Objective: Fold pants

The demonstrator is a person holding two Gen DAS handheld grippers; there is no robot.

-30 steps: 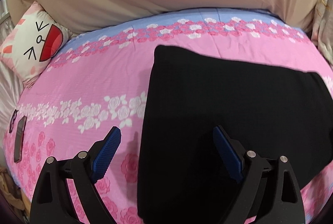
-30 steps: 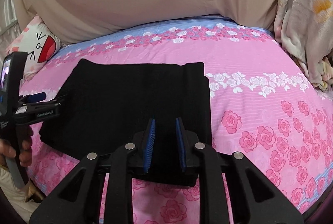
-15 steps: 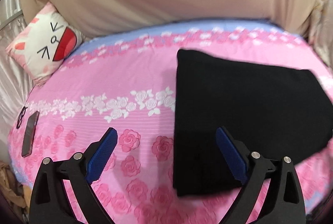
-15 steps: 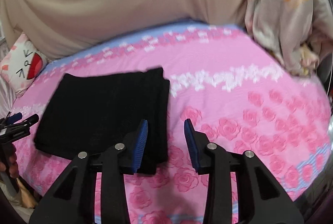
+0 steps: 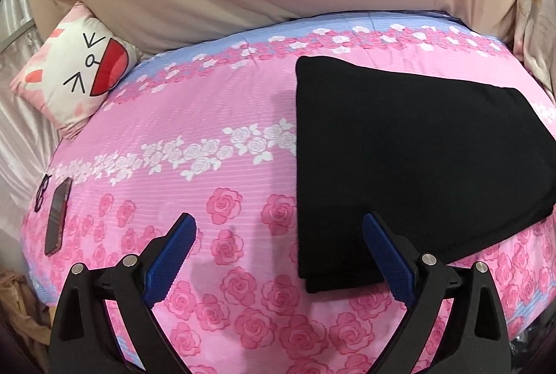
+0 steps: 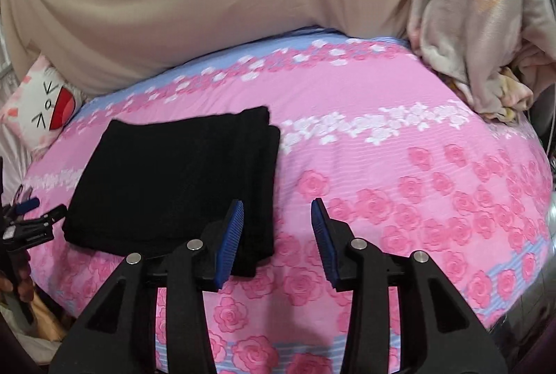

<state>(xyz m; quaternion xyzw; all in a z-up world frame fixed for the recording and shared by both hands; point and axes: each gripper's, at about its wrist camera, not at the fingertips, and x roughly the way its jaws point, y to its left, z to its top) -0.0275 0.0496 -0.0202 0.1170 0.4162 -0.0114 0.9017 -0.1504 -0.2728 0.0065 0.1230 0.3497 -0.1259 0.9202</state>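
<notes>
- The left gripper (image 5: 279,237) has its blue fingers (image 5: 172,257) spread wide and holds nothing; it hovers above the bed's near edge, one finger over bare sheet, the other over the near left corner of the cloth, with no contact that I can make out.
- The right gripper (image 6: 277,231) has its fingers (image 6: 227,240) parted by a moderate gap, also empty; the inner one overlaps the near right corner of the cloth in view, the outer one sits over the rose print.
- The pants (image 6: 177,186) lie as a compact black rectangle on the pink floral bed (image 6: 399,186), flat, with stacked layer edges showing along the right side. By the look of it the fold is done or nearly so.
- Handling, as a judgement: soft, light, limp fabric that will sag and slide apart if lifted by one layer. Any further hold should pinch all layers together at a corner or along the stacked edge, both corners at once.
- Further out: a cat-face pillow (image 5: 74,75) at the far left, a phone (image 5: 57,216) and glasses (image 5: 42,191) near the left edge, a crumpled blanket (image 6: 479,37) at the far right, all well apart from the cloth.
</notes>
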